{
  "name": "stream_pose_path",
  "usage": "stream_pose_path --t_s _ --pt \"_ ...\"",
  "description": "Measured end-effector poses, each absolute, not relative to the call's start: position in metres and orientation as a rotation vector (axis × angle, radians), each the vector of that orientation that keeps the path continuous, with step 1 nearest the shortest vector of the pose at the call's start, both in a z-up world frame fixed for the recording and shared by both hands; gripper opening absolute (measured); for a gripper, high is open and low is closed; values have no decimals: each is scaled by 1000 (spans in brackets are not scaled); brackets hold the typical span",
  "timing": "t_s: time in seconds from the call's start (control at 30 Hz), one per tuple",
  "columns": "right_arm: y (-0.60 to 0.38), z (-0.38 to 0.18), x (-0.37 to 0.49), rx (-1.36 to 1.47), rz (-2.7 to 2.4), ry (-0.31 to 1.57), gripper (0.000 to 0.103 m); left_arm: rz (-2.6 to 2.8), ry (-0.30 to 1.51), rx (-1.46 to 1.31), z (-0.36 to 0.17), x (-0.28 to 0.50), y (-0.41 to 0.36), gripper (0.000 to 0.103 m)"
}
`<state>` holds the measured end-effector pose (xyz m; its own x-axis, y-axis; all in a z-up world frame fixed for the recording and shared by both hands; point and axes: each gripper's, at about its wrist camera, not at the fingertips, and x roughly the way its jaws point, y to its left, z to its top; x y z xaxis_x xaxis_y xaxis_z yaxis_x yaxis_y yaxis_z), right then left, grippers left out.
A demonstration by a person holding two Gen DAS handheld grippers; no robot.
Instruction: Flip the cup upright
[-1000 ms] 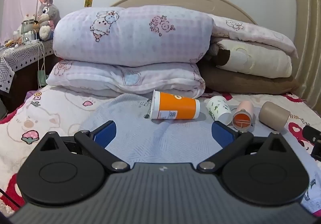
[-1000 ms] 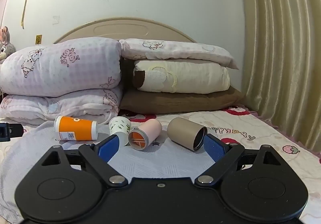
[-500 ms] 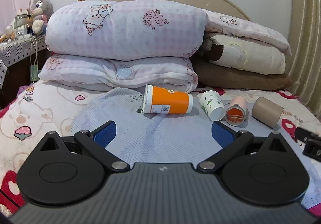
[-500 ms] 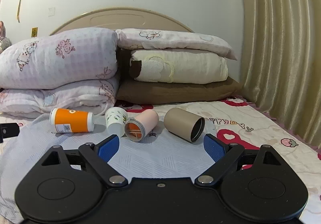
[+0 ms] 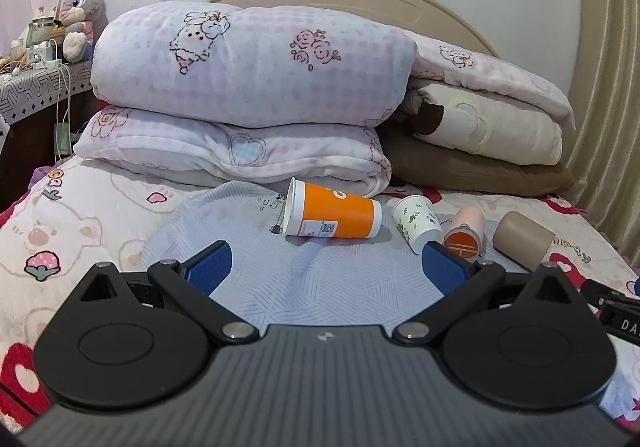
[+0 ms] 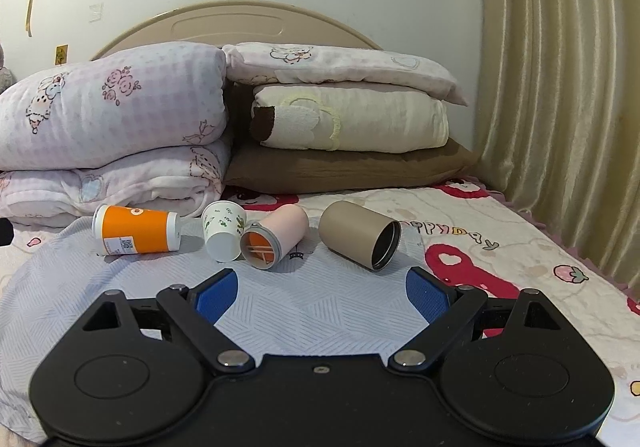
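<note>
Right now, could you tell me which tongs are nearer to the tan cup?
Right. The right tongs sit just short of the tan cup, slightly to its left; the left tongs sit farther left, facing the orange cup.

Folded quilts (image 5: 248, 67) are stacked against the headboard (image 6: 224, 17), with pillows (image 6: 352, 119) piled just beside them. A plush rabbit (image 5: 80, 3) sits on the side table (image 5: 36, 87). A curtain (image 6: 560, 87) hangs along the bed's far edge.
</note>
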<state>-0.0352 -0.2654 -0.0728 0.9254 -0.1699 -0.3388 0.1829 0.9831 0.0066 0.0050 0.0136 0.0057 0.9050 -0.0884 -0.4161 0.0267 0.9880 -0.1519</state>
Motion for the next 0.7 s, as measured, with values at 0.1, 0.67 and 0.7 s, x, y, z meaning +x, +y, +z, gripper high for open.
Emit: stream_pose_path --t_s 0.1,0.67,0.7 --pt "-268 -71 -37 43 -182 340 94 -67 437 -135 8 6 14 103" --pt "-268 -65 -38 48 -148 366 94 -80 449 -103 1 1 9 103" --pt "-268 -65 -38 48 -148 368 94 -81 454 -107 1 3 11 103"
